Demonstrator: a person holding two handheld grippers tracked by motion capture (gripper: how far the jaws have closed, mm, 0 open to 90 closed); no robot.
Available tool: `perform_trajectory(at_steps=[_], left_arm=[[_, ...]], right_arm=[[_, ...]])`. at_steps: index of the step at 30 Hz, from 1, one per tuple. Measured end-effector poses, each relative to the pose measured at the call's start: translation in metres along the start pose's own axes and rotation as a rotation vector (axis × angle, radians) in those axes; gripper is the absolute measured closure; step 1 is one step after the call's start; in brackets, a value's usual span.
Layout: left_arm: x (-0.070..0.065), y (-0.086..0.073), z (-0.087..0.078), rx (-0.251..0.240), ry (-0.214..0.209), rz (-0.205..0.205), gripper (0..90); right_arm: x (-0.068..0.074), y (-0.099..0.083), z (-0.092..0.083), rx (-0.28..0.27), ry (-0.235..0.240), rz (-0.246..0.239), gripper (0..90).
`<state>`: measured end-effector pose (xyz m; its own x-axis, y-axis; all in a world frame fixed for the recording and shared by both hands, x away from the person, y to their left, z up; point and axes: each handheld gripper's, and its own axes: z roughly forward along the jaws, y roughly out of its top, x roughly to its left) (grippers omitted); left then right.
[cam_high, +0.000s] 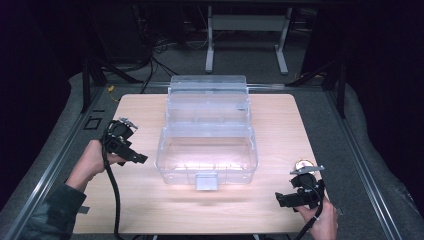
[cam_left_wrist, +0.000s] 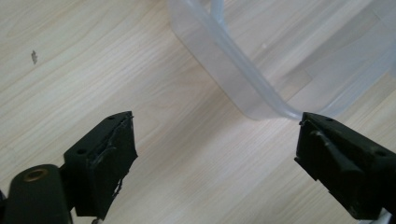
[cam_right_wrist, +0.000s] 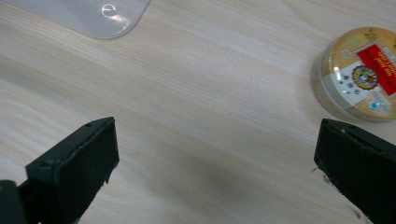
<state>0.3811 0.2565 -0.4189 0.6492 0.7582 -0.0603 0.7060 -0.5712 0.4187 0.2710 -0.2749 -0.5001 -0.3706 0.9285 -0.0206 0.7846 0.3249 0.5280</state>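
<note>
High view — inventory of my surface (cam_high: 150, 210): 1 clear plastic box (cam_high: 207, 150), lid swung up and back, standing at the middle; 1 small round tin (cam_high: 303, 164) with a gold and red label near the right edge.

Left tongs (cam_high: 141, 159): beside the box's left wall, apart from it, jaws spread wide, nothing between them. In the left gripper view the box corner (cam_left_wrist: 271, 109) lies just ahead of the jaws.

Right tongs (cam_high: 278, 199): at the near right corner, jaws wide, empty. In the right gripper view the tin (cam_right_wrist: 359, 74) sits just past the right-hand jaw.

Step in hand, as I judge it — fetch the tin for the open box. To do it well: centre both jaws around the tin's side, close squarely, lift level, clear the box rim before lowering.
</note>
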Motion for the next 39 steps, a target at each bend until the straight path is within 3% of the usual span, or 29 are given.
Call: perform_trajectory(at_steps=[7, 16, 25, 28, 30, 32, 39], left_arm=[[0.011, -0.019, 0.007, 0.023, 0.006, -0.023, 5.8], [0.016, -0.032, 0.020, 0.048, -0.006, -0.053, 3.6], [0.020, -0.036, 0.021, 0.049, 0.001, -0.056, 4.0], [0.022, -0.036, 0.023, 0.049, -0.002, -0.055, 3.9], [0.022, -0.036, 0.024, 0.050, -0.004, -0.053, 3.9], [0.021, -0.036, 0.025, 0.051, -0.004, -0.054, 3.9], [0.021, -0.034, 0.028, 0.043, -0.018, -0.051, 4.0]], right_arm=[[-0.014, 0.010, -0.004, -0.003, -0.021, -0.001, 0.0], [-0.030, 0.023, -0.004, 0.025, -0.031, -0.016, 1.7], [-0.045, 0.037, -0.001, 0.050, -0.039, -0.022, 1.7], [-0.049, 0.040, 0.001, 0.069, -0.045, -0.021, 1.7], [-0.052, 0.042, 0.004, 0.080, -0.023, -0.025, 1.8], [-0.055, 0.045, 0.006, 0.095, -0.046, -0.025, 2.0], [-0.071, 0.054, 0.015, 0.153, -0.049, -0.012, 3.0]])
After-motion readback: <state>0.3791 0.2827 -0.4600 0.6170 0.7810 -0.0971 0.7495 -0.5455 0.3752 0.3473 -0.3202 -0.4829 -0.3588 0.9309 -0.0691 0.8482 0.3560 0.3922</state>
